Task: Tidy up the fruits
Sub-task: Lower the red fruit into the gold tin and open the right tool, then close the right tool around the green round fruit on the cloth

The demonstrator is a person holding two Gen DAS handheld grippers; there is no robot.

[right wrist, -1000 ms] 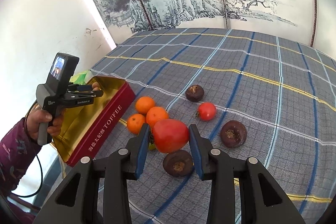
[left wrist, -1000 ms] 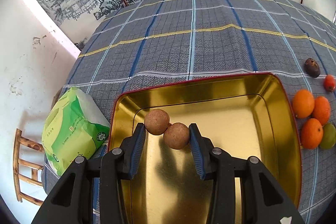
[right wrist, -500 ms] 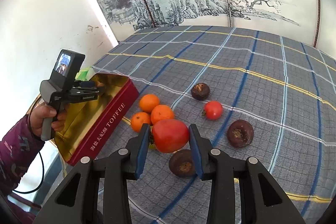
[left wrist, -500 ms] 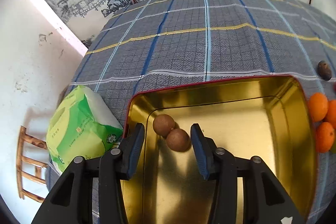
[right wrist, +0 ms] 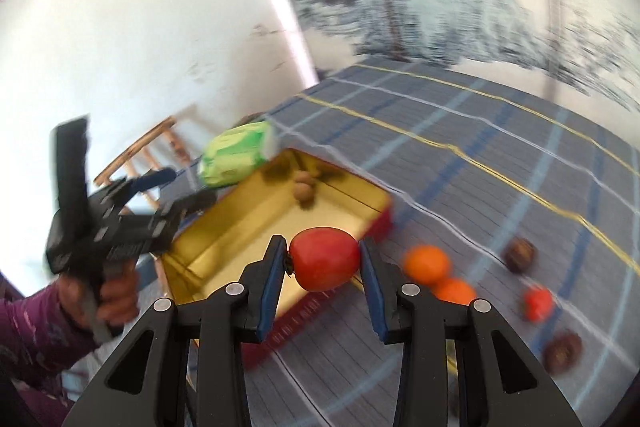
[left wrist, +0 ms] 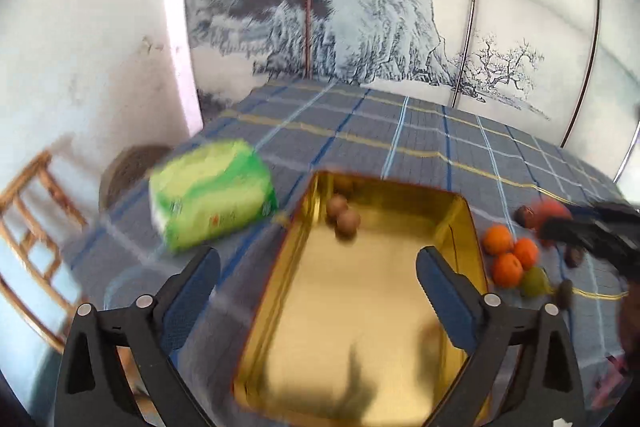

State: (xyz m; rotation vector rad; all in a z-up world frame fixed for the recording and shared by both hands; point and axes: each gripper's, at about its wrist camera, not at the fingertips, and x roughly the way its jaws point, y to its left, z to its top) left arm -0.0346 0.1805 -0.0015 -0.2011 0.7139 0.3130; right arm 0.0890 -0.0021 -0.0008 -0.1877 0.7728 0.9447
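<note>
Right gripper [right wrist: 322, 265]: clamped on a red tomato [right wrist: 325, 258], held above the near edge of the gold toffee tin [right wrist: 224, 247]
Left gripper [left wrist: 318, 291]: spread wide; nothing held; poised over the tin
Tin contents: two brown round fruits [left wrist: 343, 217] lying touching in the far corner
Step in hand: the tomato is judged to be in transit to the tin
Next move: the tomato is to be carried further over the tin floor, lowered, then released; oranges [right wrist: 426, 264] remain on the tablecloth [right wrist: 500, 187]

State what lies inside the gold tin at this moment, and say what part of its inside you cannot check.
Inside the gold tin lie two small brown round fruits, touching, near its far left corner. The rest of the visible floor is bare. The near end is blurred and cut off by the frame, so unknown.
</note>
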